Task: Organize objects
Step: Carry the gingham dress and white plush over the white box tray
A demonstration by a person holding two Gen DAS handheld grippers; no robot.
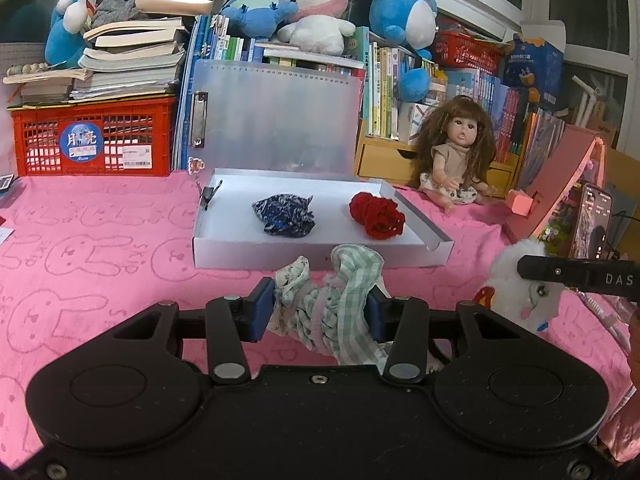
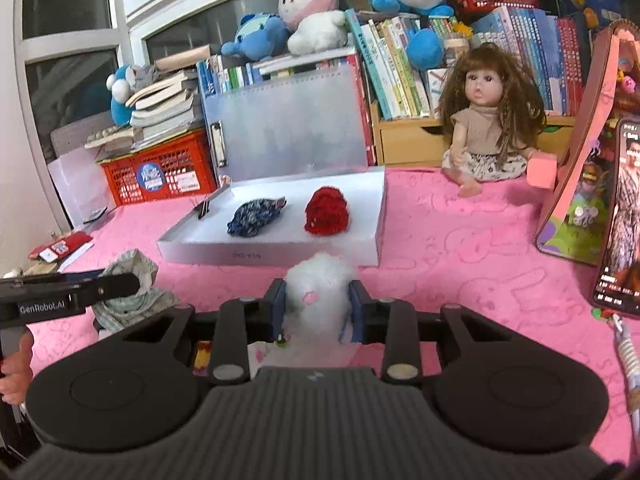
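Pink towelling printed with rabbit outlines is spread over the whole work surface, and behind it books, a red crate and several plush toys are stacked against dark windows. A shallow white box is set on the towelling with its translucent lid raised upright at the back. Two bundles are laid inside it, apart from each other: a dark blue patterned cloth bundle towards the middle and a red knitted bundle towards the right wall. A black binder clip is fixed to the box's left rim. A brown-haired doll is seated on the towelling to the right of the box, with a pink block just beside it, and a lit phone is propped further right.

The left gripper is closed on a green-checked cloth bundle, which is pinched between the blue pads in front of the box's near wall. The right gripper is closed on a white fluffy toy, which is squeezed between its pads just short of the box's front wall. In the right wrist view the left gripper and its bundle are seen at the left edge, with part of a hand below
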